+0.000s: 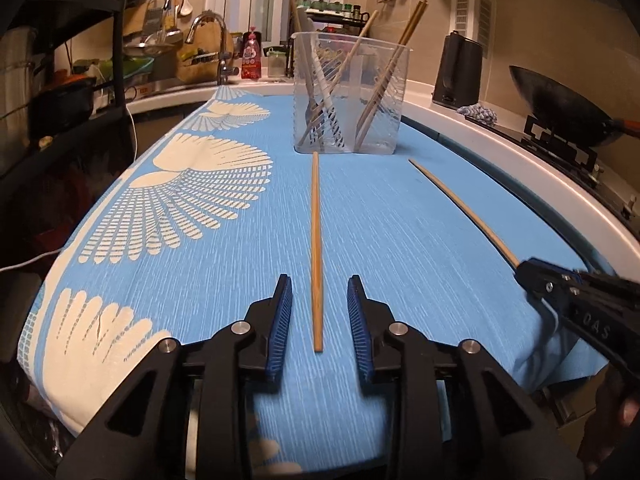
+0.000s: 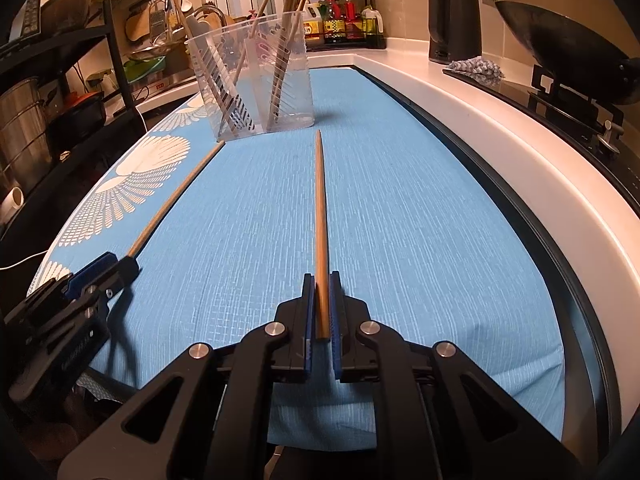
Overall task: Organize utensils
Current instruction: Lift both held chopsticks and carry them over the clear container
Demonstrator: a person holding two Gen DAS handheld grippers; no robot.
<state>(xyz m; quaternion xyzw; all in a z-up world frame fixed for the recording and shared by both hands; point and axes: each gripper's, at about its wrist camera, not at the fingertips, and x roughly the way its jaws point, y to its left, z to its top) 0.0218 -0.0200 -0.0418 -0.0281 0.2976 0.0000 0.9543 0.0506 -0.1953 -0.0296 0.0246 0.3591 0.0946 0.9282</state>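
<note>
A clear plastic holder stands at the far end of the blue cloth with several chopsticks in it. One wooden chopstick lies on the cloth between the open fingers of my left gripper, untouched; it shows at left in the right wrist view. My right gripper is shut on the near end of a second chopstick, which points toward the holder. In the left wrist view that chopstick runs into the right gripper.
The blue patterned cloth covers the work surface. A white counter rim curves along the right, with a black kettle, a wok on the stove and a rag. A sink, faucet and dark shelves are at left.
</note>
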